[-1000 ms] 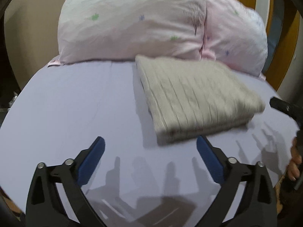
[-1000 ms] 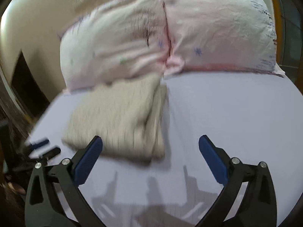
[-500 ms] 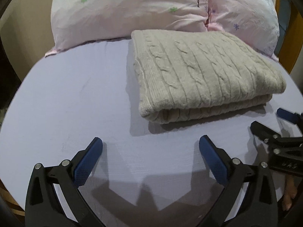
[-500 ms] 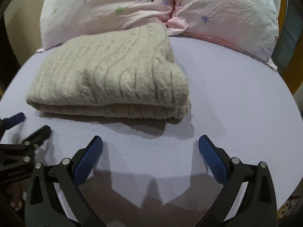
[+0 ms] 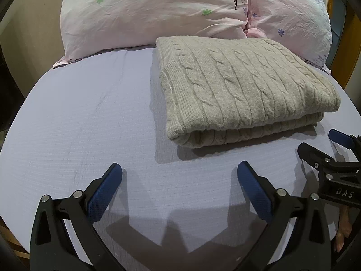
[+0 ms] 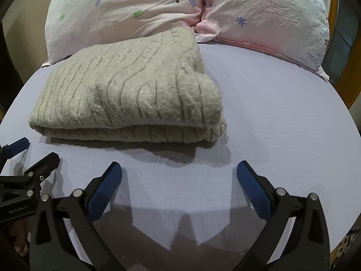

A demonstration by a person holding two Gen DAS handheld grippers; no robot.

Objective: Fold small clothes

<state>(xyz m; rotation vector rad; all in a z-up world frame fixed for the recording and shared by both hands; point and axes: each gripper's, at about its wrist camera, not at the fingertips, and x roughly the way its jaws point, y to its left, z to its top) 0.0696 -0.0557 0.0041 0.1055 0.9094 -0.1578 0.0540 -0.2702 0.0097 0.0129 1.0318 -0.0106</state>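
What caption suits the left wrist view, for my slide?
Open left gripper faces a folded knit sweater on the bed.

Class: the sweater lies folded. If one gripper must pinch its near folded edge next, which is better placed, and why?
Probably the right gripper: the cable-knit sweater lies nearer ahead of its open jaws. From the left gripper it sits off right.

Setting: home bedroom. Evidence: bed with lavender sheet [image 5: 90, 117] spread beneath and ahead of the jaws; two pink pillows [image 5: 158, 11] with flower and tree prints, propped far beyond the jaws; curved wooden headboard [image 5: 352, 52] behind them, at right; beige wall [image 5: 31, 22] at left.
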